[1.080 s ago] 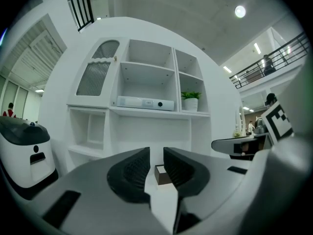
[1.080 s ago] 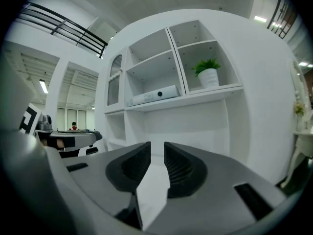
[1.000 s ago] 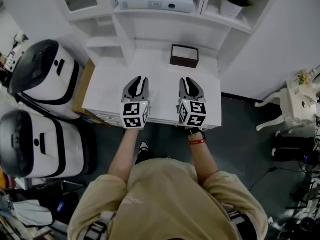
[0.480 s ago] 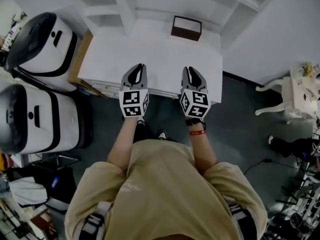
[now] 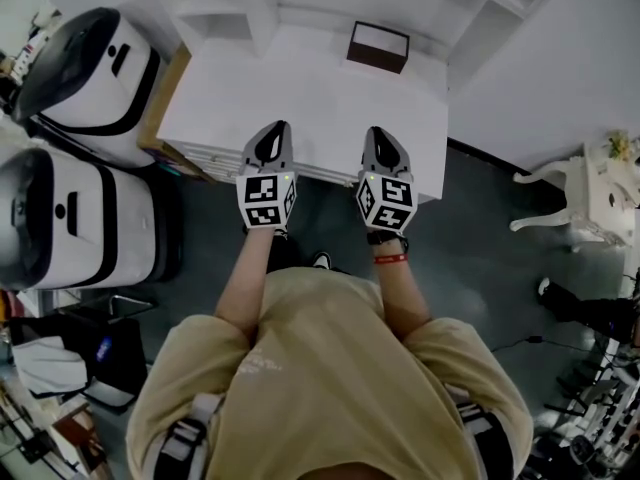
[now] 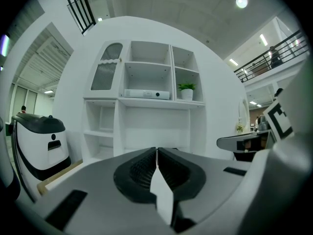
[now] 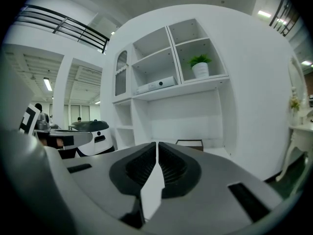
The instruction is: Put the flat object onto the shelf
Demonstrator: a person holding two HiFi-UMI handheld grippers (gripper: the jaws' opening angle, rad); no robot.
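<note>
Left of the white counter (image 5: 310,88) stand two rounded white-and-black machines (image 5: 75,68). The head view shows both and the left gripper view catches one. At the counter's near edge the left gripper (image 5: 277,128) points across the top, almost level. Its fingers have just been closing and now press together with nothing between them. Just to its right, at the same edge, the right gripper (image 5: 376,133) lies parallel, its fingers likewise just closed and pressed together on nothing. A red band (image 5: 391,259) circles that wrist. Both forearms reach straight out from the person's tan shirt (image 5: 330,368).

The flat object (image 5: 378,46), dark brown, sits at the counter's far side, right of middle and well apart from both grippers. The right gripper view shows it beyond the fingers, but I cannot make it out in the left gripper view.

Only the gripper views show the upper part of the white shelf unit (image 6: 146,101) at the counter's back, with a flat white device (image 6: 146,94) and a potted plant (image 6: 186,90) on its shelves. Right of the counter, across the dark floor (image 5: 480,248), stands a small white table (image 5: 600,193).
</note>
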